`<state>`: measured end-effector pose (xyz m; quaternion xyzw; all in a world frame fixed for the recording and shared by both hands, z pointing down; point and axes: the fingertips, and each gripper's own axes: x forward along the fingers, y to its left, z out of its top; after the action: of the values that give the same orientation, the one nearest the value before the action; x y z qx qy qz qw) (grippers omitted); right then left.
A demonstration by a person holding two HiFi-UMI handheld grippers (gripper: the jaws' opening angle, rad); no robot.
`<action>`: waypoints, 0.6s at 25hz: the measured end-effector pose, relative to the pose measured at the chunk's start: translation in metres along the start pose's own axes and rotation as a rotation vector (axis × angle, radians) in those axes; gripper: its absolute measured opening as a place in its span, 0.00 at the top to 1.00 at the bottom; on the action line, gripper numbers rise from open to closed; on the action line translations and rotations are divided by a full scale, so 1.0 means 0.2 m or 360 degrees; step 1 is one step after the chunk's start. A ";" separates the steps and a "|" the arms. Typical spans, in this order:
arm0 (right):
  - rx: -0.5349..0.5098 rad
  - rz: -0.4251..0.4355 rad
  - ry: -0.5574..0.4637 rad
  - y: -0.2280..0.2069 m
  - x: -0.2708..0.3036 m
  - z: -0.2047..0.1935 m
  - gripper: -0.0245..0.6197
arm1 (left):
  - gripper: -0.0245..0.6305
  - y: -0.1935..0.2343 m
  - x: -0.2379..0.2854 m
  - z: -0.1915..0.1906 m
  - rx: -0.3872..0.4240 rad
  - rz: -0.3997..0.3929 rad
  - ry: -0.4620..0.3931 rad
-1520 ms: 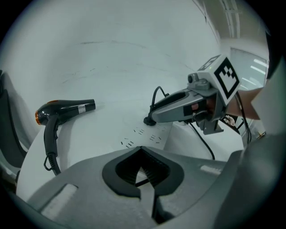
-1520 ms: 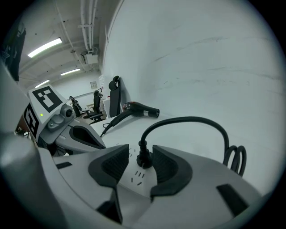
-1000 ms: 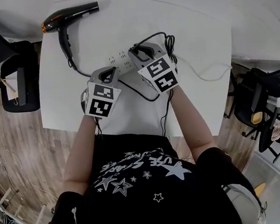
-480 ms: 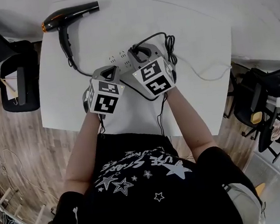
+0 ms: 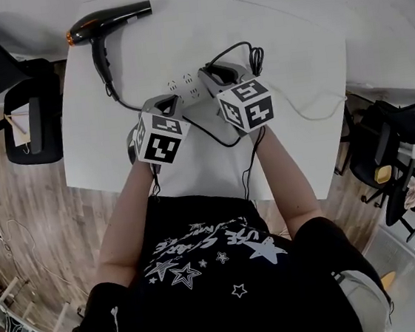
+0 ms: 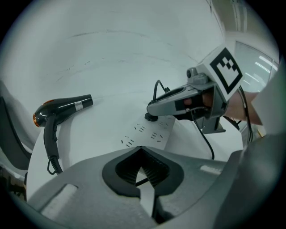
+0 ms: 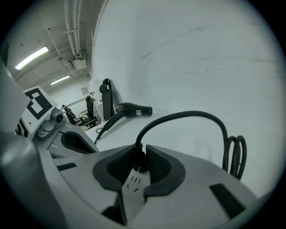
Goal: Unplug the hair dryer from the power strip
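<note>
The black hair dryer (image 5: 105,20) lies at the table's far left. Its cord runs to a black plug (image 7: 139,162) seated in the white power strip (image 5: 184,88). My right gripper (image 7: 139,154) is shut on that plug, one pad on each side; its jaws have just been closing around it. The left gripper view shows this grip from the side, right gripper (image 6: 152,112) over the strip's far end. My left gripper (image 6: 142,150) has its tips together over the strip's near end. White strip and a bit of cord show behind the tips.
The coiled part of the cord (image 5: 255,59) lies just right of the plug. A thin white cable (image 5: 313,112) trails to the table's right edge. Office chairs stand on the floor at the left (image 5: 27,122) and right (image 5: 384,149) of the white table (image 5: 289,33).
The right gripper has rolled about its axis, its marker cube turning and shifting slightly right, with the plug still between the jaws. The left gripper has stayed put.
</note>
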<state>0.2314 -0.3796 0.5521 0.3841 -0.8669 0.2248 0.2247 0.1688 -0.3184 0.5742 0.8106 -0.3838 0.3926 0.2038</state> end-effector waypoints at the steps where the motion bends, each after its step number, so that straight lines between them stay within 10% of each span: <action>1: -0.0035 -0.0003 0.0009 0.00 0.00 0.00 0.84 | 0.95 0.00 0.00 0.00 0.0004 0.0000 0.0004; 6: -0.0331 0.0044 0.0049 0.04 0.00 0.00 0.84 | 0.95 0.00 0.00 0.00 0.0015 0.0000 0.0021; 15: -0.0329 0.0092 -0.0013 0.05 -0.02 0.01 0.85 | 0.95 0.00 0.00 0.00 0.0054 0.0023 0.0040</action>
<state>0.2259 -0.3732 0.5463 0.3345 -0.8971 0.1390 0.2531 0.1691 -0.3175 0.5737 0.8061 -0.3803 0.4107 0.1921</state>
